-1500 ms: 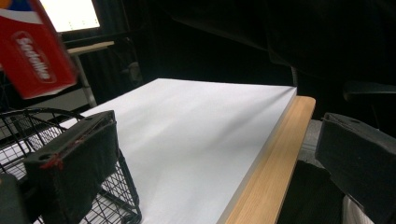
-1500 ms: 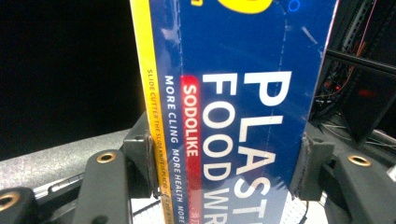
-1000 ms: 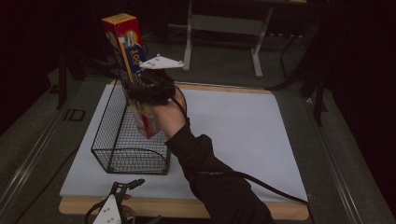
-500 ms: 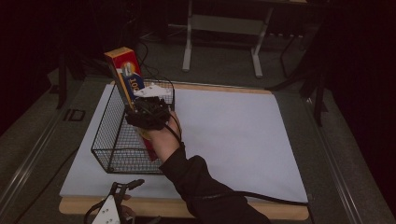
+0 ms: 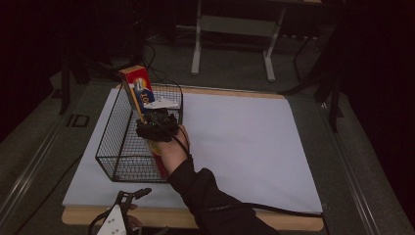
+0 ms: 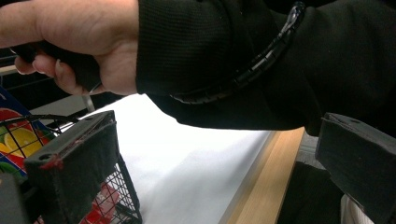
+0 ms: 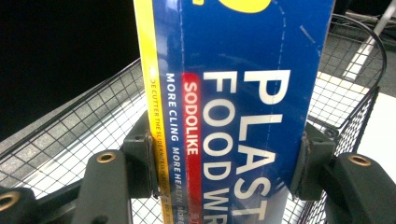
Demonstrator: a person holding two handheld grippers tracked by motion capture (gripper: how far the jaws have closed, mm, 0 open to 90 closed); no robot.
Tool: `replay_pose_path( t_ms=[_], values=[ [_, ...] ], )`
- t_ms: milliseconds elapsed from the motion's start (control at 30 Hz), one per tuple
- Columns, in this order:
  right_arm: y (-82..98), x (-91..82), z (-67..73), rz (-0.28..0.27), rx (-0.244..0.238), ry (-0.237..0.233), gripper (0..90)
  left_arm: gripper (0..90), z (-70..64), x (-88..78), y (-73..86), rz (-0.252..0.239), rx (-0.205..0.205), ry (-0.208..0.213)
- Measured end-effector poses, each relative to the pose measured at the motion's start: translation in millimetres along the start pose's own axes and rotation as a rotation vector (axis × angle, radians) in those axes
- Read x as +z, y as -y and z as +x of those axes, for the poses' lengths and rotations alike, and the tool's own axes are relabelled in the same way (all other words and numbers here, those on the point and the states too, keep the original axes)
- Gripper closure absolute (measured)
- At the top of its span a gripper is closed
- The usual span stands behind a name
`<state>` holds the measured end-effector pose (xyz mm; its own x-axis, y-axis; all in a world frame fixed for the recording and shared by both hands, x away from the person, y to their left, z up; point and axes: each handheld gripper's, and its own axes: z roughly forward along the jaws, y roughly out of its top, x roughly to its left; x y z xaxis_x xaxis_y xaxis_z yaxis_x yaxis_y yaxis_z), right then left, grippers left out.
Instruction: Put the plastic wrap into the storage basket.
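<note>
Right gripper (image 7: pixel 224 182) clamped on long blue-yellow plastic-wrap carton (image 5: pixel 139 95), long axis steeply tilted, lower end inside black wire basket (image 5: pixel 115 142) (near its right wall). Left gripper (image 6: pixel 215 186) agape, empty, near basket's front corner.

Black wire basket (image 5: pixel 122 147) — glossy cardboard box (image 7: pixel 233 107), matt paper sheet (image 5: pixel 244 142)

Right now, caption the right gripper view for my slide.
Tool clamping a blue food wrap box above a wire basket.

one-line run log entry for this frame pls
right gripper: shut on tall blue plastic-wrap box | box: upright, lower end inside black wire basket | left gripper: open, idle, near table edge
</note>
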<state>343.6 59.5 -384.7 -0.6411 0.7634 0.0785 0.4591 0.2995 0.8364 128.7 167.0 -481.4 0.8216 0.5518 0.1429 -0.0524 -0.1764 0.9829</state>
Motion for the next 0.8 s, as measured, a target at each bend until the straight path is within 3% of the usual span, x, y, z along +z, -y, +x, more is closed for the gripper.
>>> replay_pose_path(
  t_ms=[100, 300, 333, 633, 800],
  values=[
    [-1.0, 3.8, -1.7, 0.004, 0.003, -0.004, 39.2, 0.2, 0.2, -0.5, -0.1, 0.000, 0.002, 0.001],
    [-8.6, 20.8, -14.6, 0.023, 0.056, -0.006, 39.2, 0.2, -0.5, 0.1, -0.4, -0.001, 0.007, 0.000],
    [-13.1, 28.1, -17.2, 0.052, 0.060, 0.002, 39.2, 0.1, -0.6, 0.3, -0.2, 0.002, 0.010, 0.002],
    [-23.5, 61.8, -16.1, 0.131, 0.027, 0.017, 39.2, 0.2, -1.2, -1.2, -1.0, -0.007, 0.010, 0.008],
    [-26.1, 74.0, -20.3, 0.157, 0.049, 0.015, 39.2, 0.2, -1.6, -2.2, -1.4, -0.014, 0.007, 0.012]
  ],
)
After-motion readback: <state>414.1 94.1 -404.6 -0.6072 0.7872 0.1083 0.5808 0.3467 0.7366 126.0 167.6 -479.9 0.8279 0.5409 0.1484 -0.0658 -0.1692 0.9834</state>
